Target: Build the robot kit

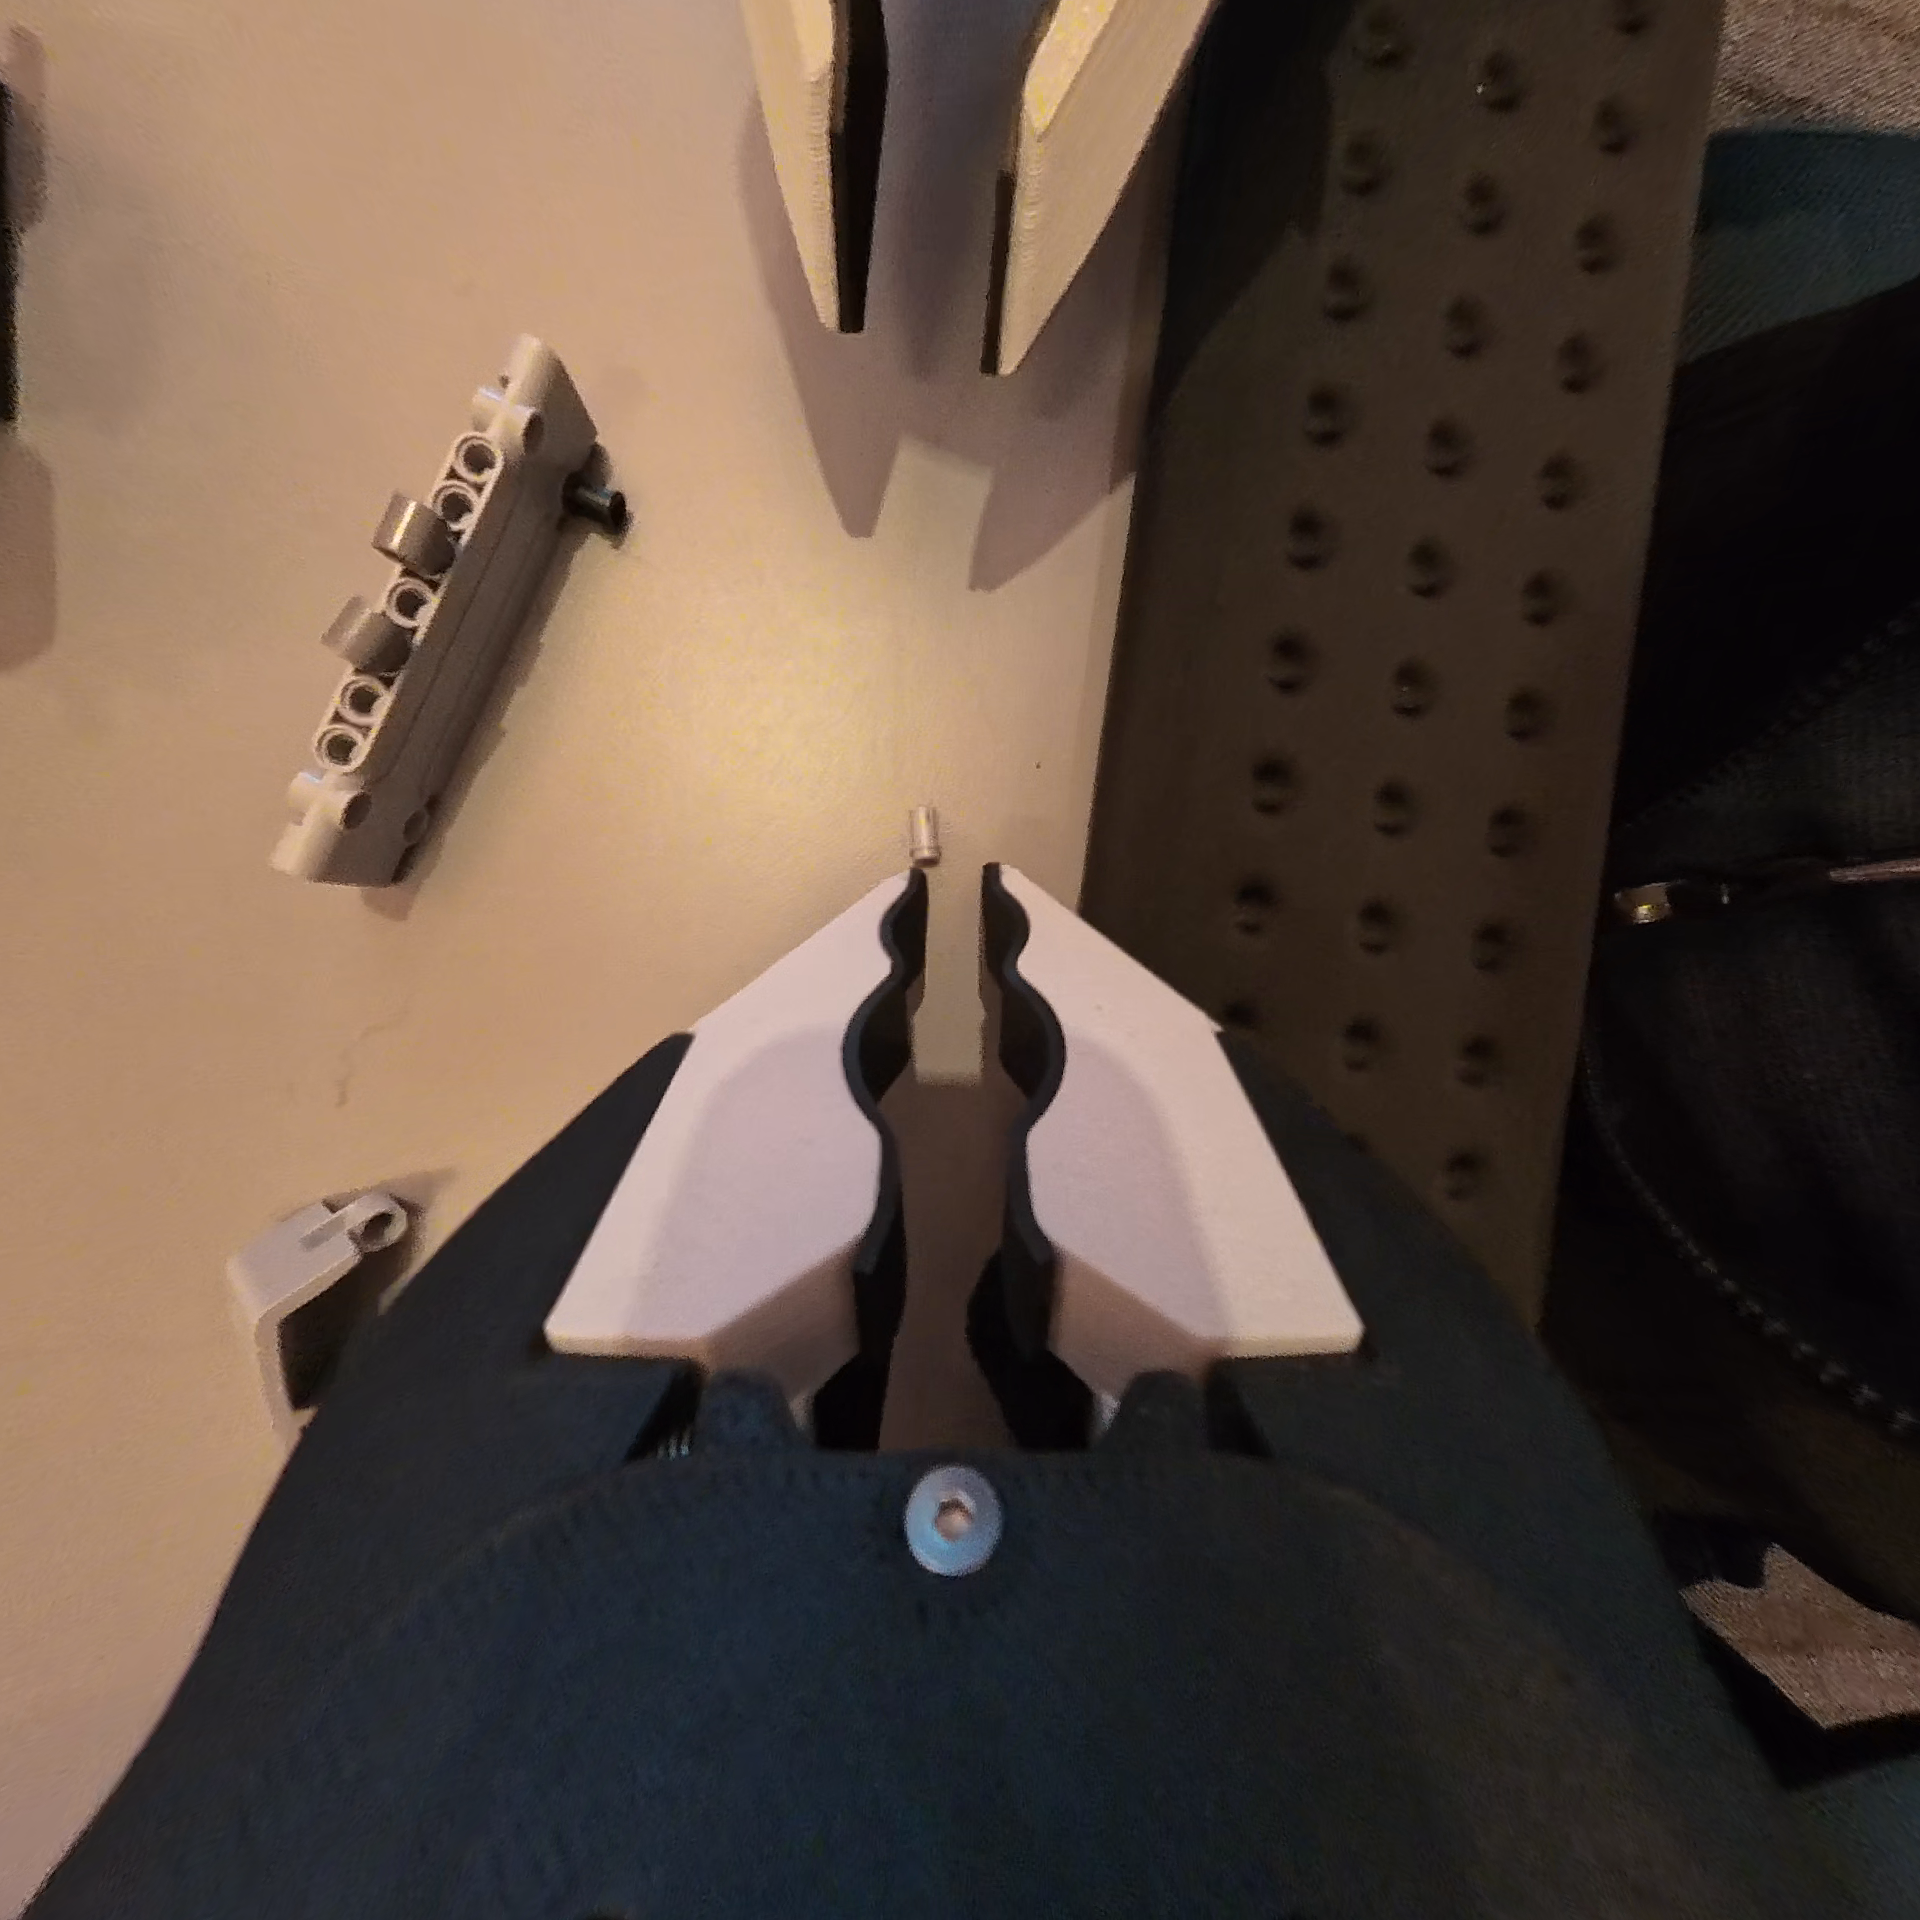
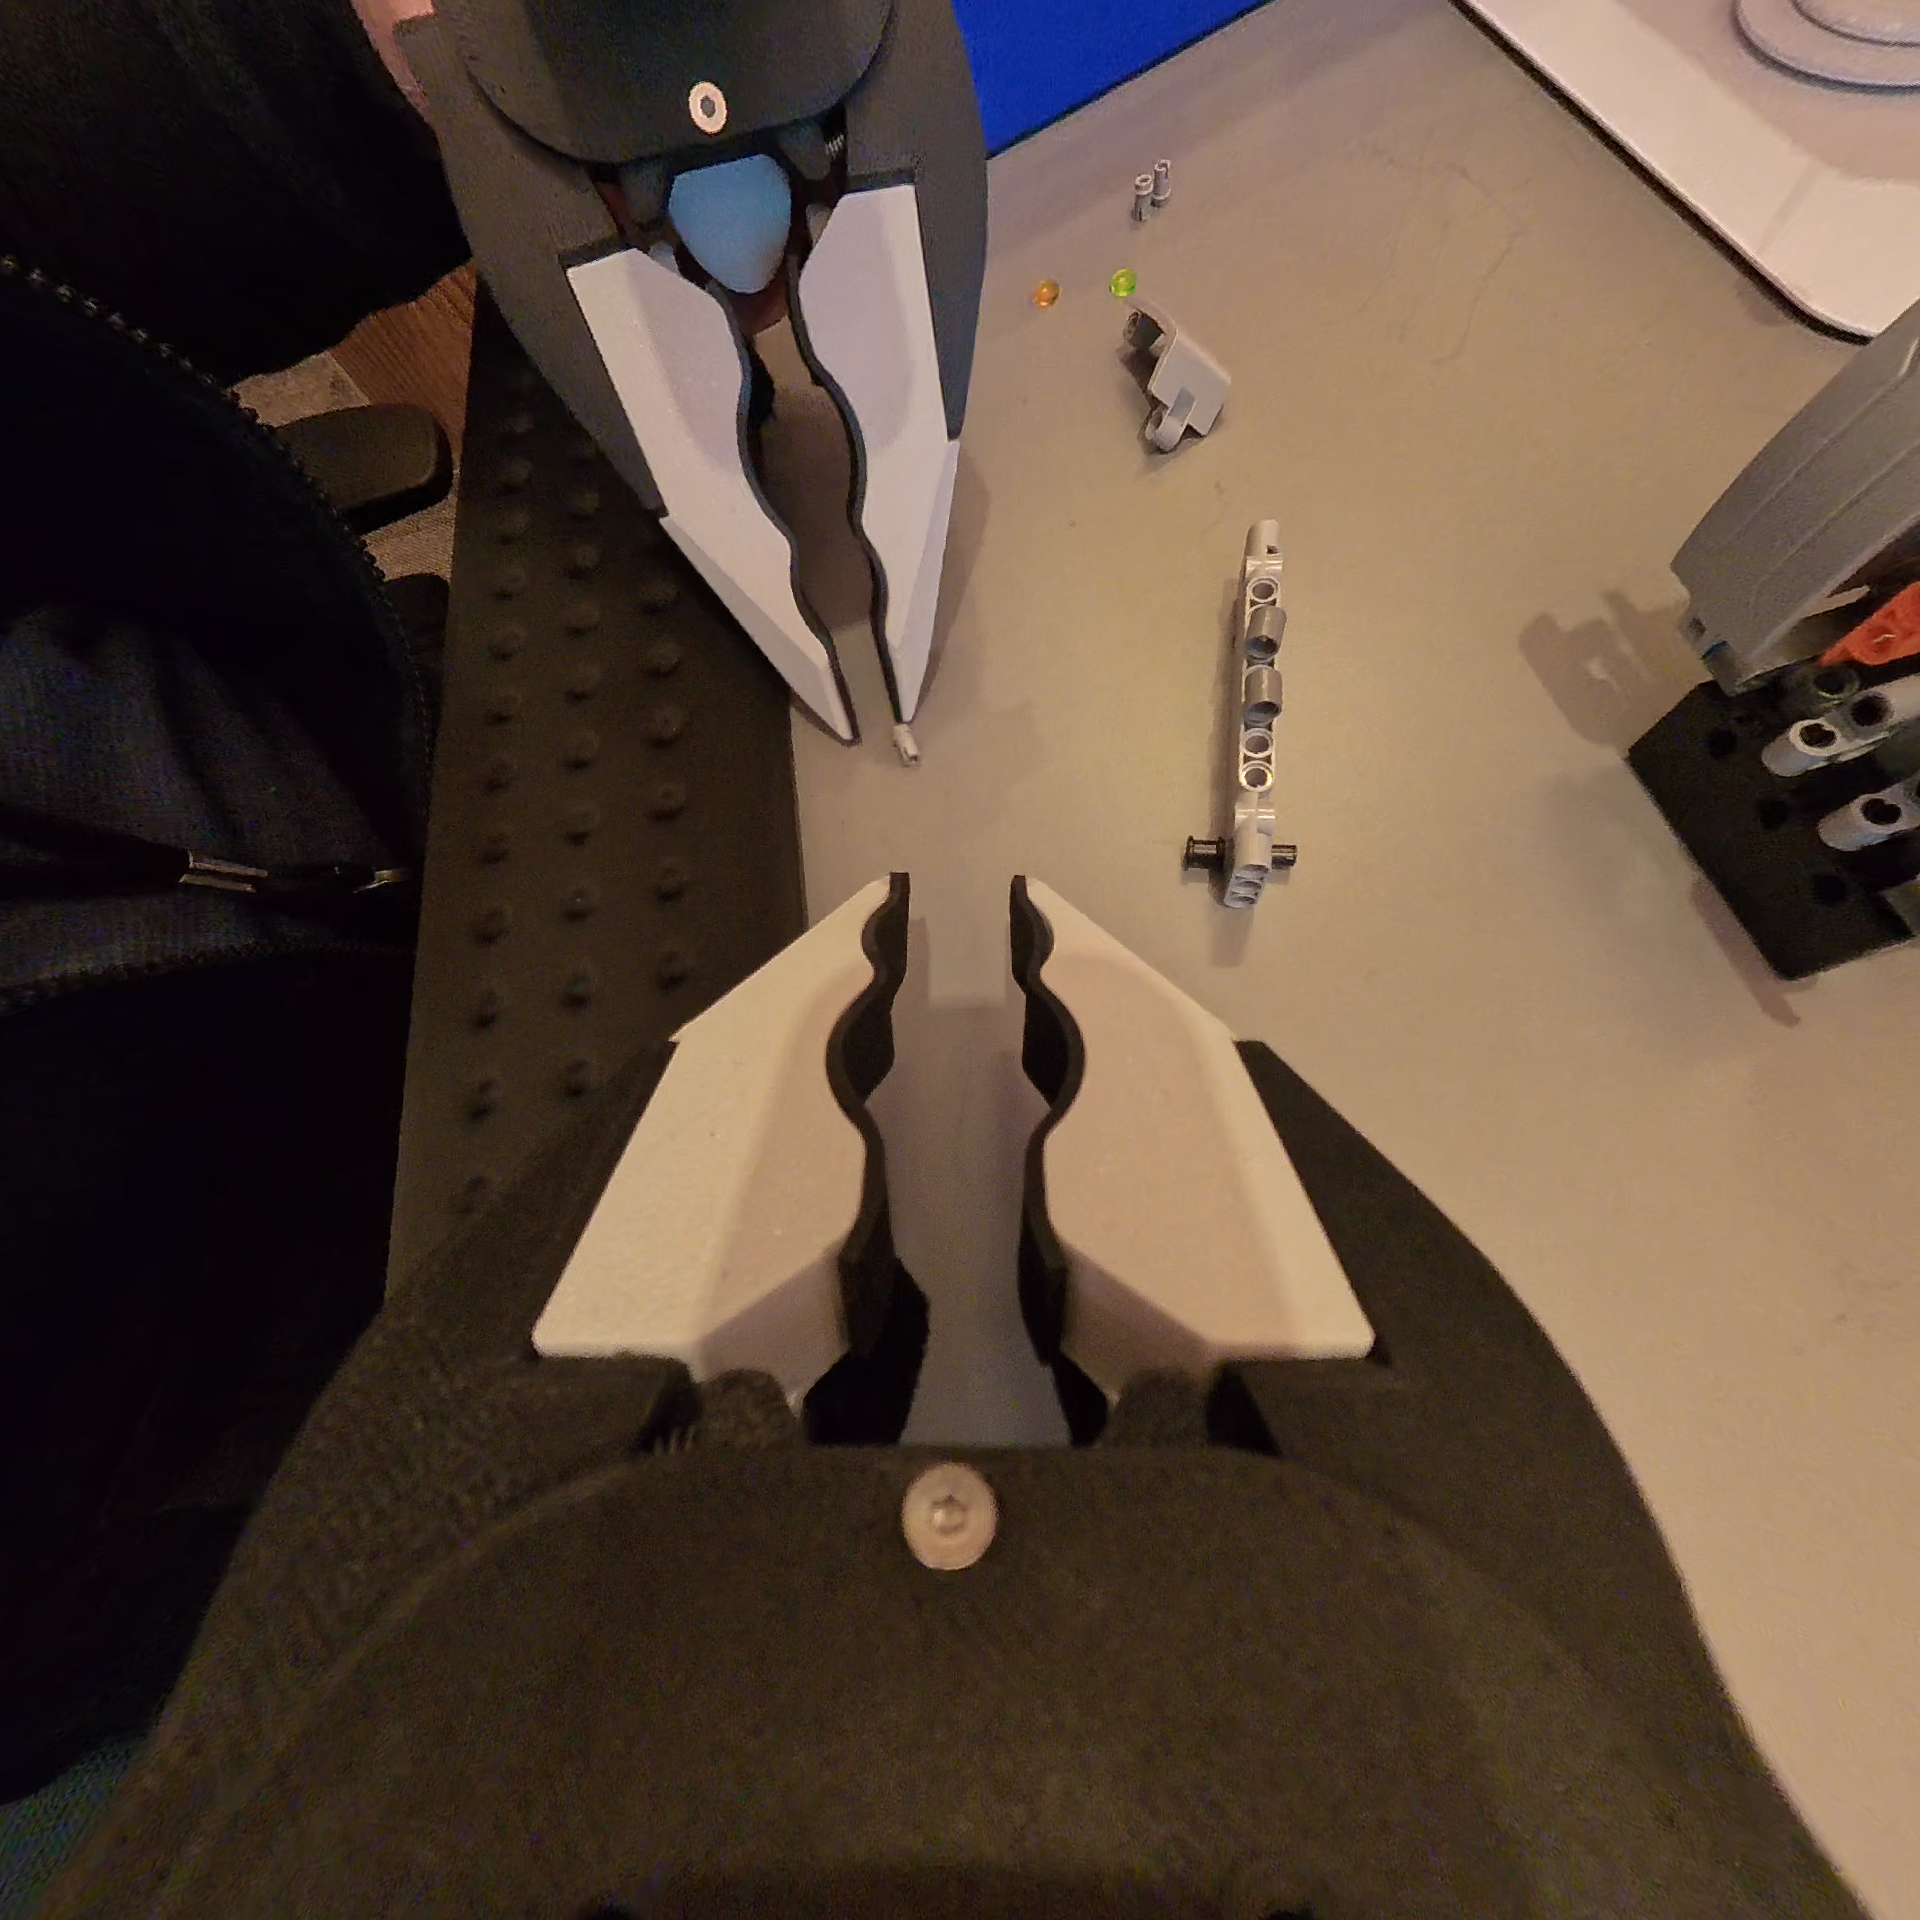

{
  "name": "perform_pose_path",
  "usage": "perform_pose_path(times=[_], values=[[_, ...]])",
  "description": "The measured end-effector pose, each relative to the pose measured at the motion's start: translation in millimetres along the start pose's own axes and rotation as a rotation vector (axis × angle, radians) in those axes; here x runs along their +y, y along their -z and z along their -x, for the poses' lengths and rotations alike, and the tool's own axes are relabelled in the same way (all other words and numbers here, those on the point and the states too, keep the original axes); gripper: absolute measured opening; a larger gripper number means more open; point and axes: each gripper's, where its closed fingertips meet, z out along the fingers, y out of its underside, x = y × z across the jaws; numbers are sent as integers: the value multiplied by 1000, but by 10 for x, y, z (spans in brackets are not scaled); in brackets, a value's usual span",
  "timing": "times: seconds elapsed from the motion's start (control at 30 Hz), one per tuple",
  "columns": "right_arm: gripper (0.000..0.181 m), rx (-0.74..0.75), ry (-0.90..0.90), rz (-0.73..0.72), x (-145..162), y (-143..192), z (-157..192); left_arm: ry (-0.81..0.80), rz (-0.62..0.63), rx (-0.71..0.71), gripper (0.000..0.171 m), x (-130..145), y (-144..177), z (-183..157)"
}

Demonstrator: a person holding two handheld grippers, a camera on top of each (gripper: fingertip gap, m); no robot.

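My left gripper (image 1: 956,878) is narrowly open and empty, low over the pale table. A tiny light grey pin (image 1: 923,837) lies on the table just past its left fingertip, apart from the pads. In the right wrist view the same pin (image 2: 906,743) lies at the tips of the left gripper (image 2: 876,724). My right gripper (image 2: 958,883) is open and empty, and faces the left one from a short way off. It shows at the top of the left wrist view (image 1: 925,343). A grey holed beam (image 1: 436,623) with two dark bushes and a black pin lies to one side; it also shows in the right wrist view (image 2: 1257,717).
A dark studded plate (image 2: 582,727) runs along the table edge beside both grippers (image 1: 1403,623), with dark clothing beyond it. A grey angled piece (image 2: 1174,379), an orange stud (image 2: 1045,293), a green stud (image 2: 1123,283) and a small grey connector (image 2: 1151,187) lie farther off. A built model on a black base (image 2: 1808,727) stands at the right. The gap from one gripper's tips to the other's is roughly 8 centimetres. The grey angled piece (image 2: 1174,379) is about 12 centimetres from my left fingertips. It is also in sight in the left wrist view (image 1: 310,1262).
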Motion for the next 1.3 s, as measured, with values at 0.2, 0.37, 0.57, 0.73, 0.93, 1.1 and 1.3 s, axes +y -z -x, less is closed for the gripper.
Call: perform_pose_path(times=[0.2, 0.37, 0.57, 0.73, 0.93, 1.1, 1.3], values=[[17, -4, 0, 11, 14, -12, 10, -4, -18, 19, 7, -59, -16, -86], [17, 1, 2, 15, 26, -5, 19, -36, -17, 31, 4, -115, -92, -126], [17, 4, -4, 18, 55, 7, 14, -35, -12, -5, 9, -96, -66, -56], [17, 0, -4, 23, 59, -7, 9, 7, -30, -39, 12, -73, 15, 29], [17, 11, -7, 30, 66, -10, -20, 20, -53, -74, 19, -194, -72, 120], [17, 18, -7, 41, 92, -12, -39, 10, -41, -83, 19, -269, -142, 155], [17, 16, -2, 55, 115, -31, -34, -8, -50, -69, 18, -309, -176, 91]])
